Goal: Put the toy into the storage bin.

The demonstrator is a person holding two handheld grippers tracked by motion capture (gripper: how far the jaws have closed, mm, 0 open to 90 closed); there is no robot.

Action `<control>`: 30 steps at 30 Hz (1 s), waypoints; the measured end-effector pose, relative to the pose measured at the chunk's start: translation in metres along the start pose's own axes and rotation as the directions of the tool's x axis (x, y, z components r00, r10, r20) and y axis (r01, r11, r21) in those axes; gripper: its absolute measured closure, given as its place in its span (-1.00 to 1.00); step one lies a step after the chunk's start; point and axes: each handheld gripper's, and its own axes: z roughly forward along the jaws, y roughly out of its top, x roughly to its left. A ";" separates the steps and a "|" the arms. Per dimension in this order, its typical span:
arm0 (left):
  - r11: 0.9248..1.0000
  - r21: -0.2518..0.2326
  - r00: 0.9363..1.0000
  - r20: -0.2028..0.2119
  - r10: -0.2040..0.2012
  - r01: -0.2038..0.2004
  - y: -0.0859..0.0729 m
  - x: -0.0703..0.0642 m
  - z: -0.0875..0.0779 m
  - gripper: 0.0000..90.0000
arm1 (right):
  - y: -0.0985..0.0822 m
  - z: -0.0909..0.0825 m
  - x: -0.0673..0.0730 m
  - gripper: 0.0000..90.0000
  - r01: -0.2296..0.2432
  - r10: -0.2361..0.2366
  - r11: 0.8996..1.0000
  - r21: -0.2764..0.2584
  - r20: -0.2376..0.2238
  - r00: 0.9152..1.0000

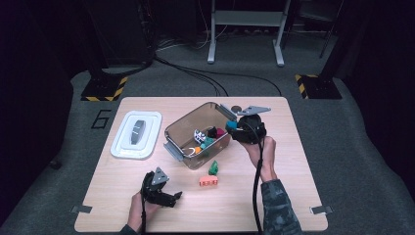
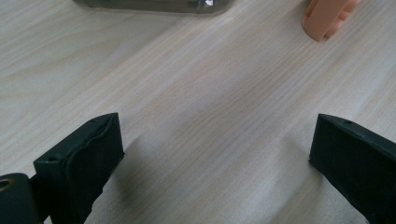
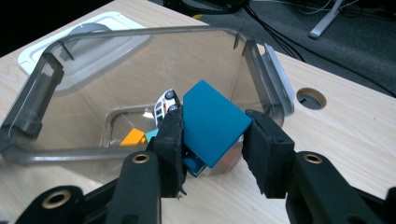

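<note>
Right gripper view: a teal block [image 3: 212,122] is seen clamped between the two black jaws of the right tool [image 3: 212,140], tilted, with one corner raised toward the clear plastic container [image 3: 35,93]. The container's open mouth lies directly ahead of and below the block, its near rim just under the block's lower edge, so the coming move is judged to turn on carrying the block a little forward over that rim before it is let go. Inside the container a small white toy car [image 3: 166,103] and an orange piece [image 3: 133,137] are already lying on the bottom. In the high view the right tool [image 1: 234,128] is held at the container's right corner with the teal block [image 1: 231,125] at its tip, while the left tool [image 1: 173,197] is rested well apart at the near edge of the worktop [image 1: 293,196], its jaws spread wide with nothing between them. A green piece [image 1: 213,168] and an orange brick [image 1: 208,181] are left on the worktop just beside the container, nearer to the right hand than to the left.
</note>
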 end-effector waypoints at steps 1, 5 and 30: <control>1.000 0.006 1.000 0.002 0.006 -0.006 0.000 0.000 0.000 -0.94 | 0.004 0.005 0.000 0.32 -0.004 0.004 1.000 0.010 -0.003 1.000; 1.000 0.011 1.000 -0.001 0.019 -0.019 0.000 0.001 -0.001 -0.94 | 0.010 0.015 0.001 0.32 0.016 -0.015 0.999 0.031 -0.003 1.000; 1.000 -0.001 1.000 0.000 -0.001 0.001 0.000 0.000 0.000 -0.94 | 0.019 0.058 0.008 0.32 0.054 -0.054 0.989 0.141 -0.003 0.999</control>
